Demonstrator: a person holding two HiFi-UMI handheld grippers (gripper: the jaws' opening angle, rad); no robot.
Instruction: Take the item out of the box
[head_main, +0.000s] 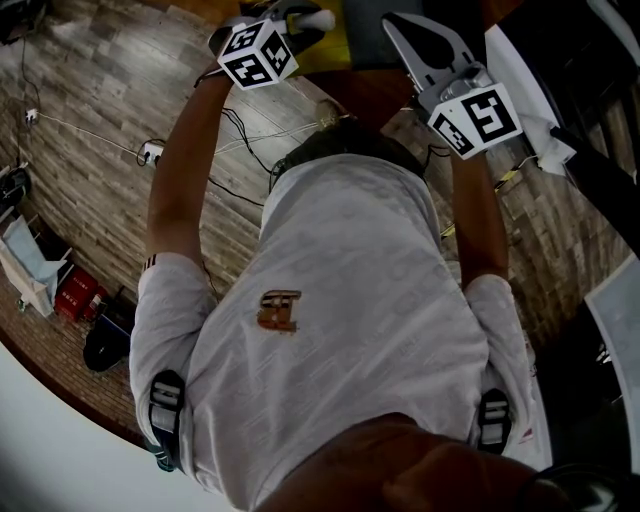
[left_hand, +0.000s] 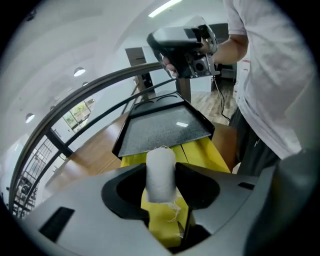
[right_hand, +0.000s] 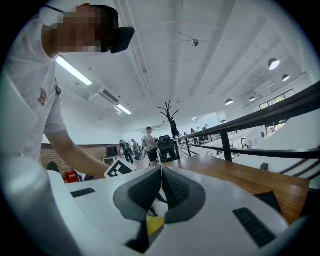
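Looking down from the head view, we see at the far left a wooden floor (head_main: 90, 120) with thin cables (head_main: 90, 132) lying on it. Next to it comes the person's left arm, and the white shirt (head_main: 360, 300) fills the middle.

The left gripper (left_hand: 160, 175) is clenched on a white roll (left_hand: 160, 160). In the left gripper view both jaws press on the sides of this roll, which stands upright between them, and a loose thread hangs from its lower end. The roll is lifted above a yellow box (left_hand: 202, 150); the yellow shows under and behind it. We cannot tell if the lower end of the roll is fully clear of the box. Just behind the roll lies a black tray (left_hand: 165, 127) with a grey speckled bottom, and its near edge sits over the yellow box. A dark curved railing (left_hand: 100, 82) runs past on the left of this view.

Further to the right, the right gripper (right_hand: 161, 172) holds nothing. In the right gripper view its two ribbed pads meet at the tips and no thing is between them. A small yellow patch shows below the jaws. To the right of them is a wooden table (right_hand: 250, 177), and some people (right_hand: 150, 142) stand far behind.
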